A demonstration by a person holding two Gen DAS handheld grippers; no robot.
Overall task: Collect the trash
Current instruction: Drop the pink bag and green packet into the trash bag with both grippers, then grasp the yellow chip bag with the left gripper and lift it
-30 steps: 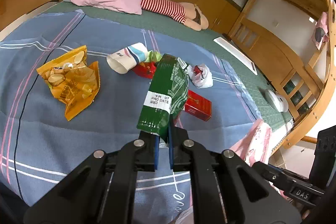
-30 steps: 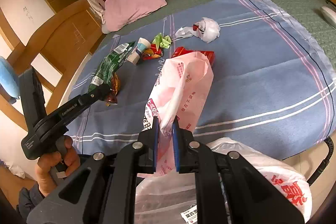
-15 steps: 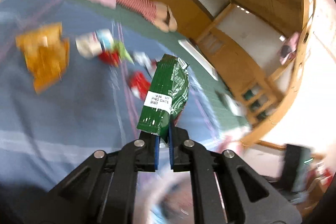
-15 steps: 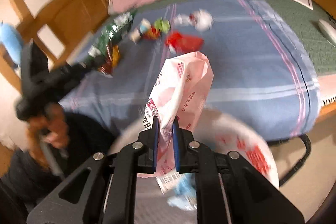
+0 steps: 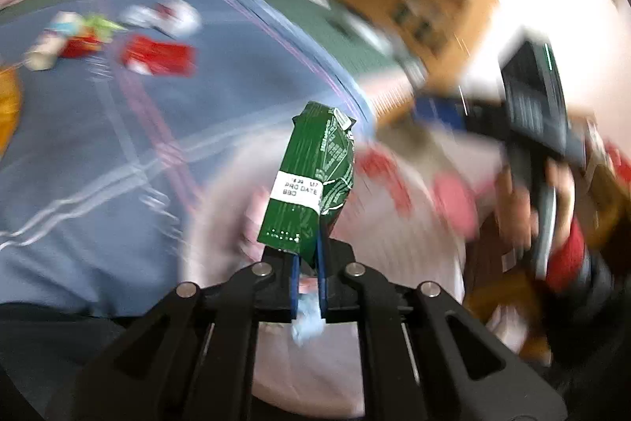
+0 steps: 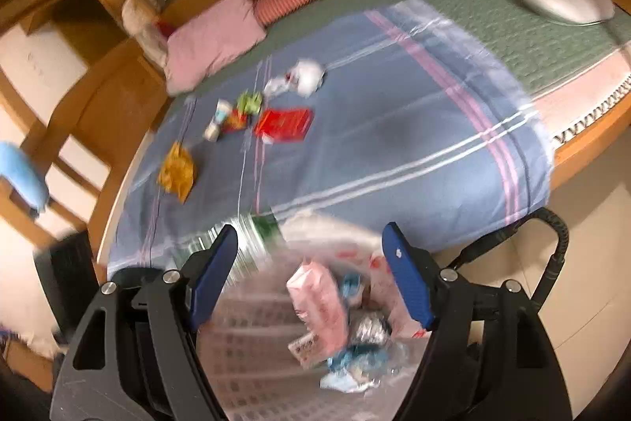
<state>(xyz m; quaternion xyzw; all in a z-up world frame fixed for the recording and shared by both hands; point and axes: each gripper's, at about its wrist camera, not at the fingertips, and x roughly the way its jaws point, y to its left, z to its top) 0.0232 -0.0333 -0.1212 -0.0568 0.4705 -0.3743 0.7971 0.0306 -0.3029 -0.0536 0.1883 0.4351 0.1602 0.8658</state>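
left gripper: closed on green wrapper, long axis upright at frame centre, trash bag directly behind and below it | right gripper: wide open, holding nothing, above bag | left is nearer for the drop | 5 pieces remain on bed, upper left.

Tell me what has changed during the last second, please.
The right tool opened and let go of the pink wrapper, which now lies in the trash bag below. The left tool carried the green packet from above the bed toward the bag and still holds it. The litter on the blue sheet stayed where it was.
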